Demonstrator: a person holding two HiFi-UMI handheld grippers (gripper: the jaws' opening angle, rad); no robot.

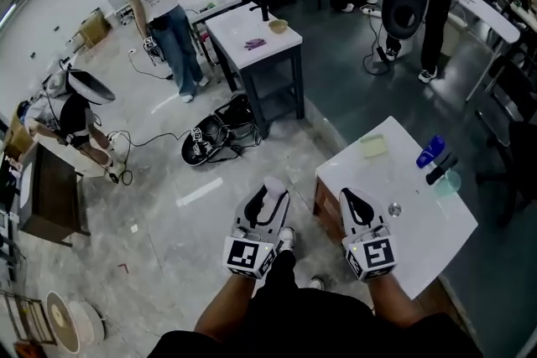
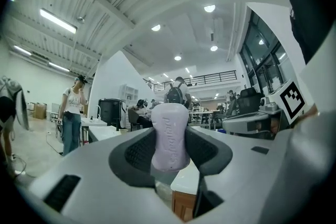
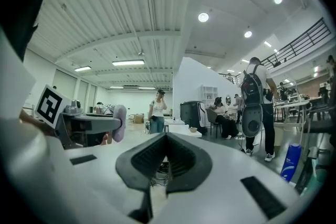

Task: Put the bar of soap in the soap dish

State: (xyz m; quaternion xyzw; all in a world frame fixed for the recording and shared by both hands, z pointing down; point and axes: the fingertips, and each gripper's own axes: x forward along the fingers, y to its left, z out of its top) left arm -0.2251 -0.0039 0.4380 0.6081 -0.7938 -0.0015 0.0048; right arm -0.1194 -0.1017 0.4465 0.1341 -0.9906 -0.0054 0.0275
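Observation:
A pale lilac bar of soap (image 2: 169, 136) stands upright between the jaws of my left gripper (image 1: 268, 192), which is shut on it. The left gripper hangs over the floor, left of the white table (image 1: 352, 172). From the right gripper view the soap (image 3: 119, 122) shows in profile at the left. My right gripper (image 1: 352, 202) is over the table's near left corner, jaws closed together with nothing between them. A flat yellowish item (image 1: 373, 146) lies at the table's far side; I cannot tell if it is the soap dish.
On the table stand a blue bottle (image 1: 430, 151), a dark bottle (image 1: 440, 168) and a clear cup (image 1: 447, 183). A second white stand (image 1: 252, 38) farther off carries a small bowl (image 1: 278, 25) and a purple item (image 1: 254, 44). Bags (image 1: 214, 134) and several people surround it.

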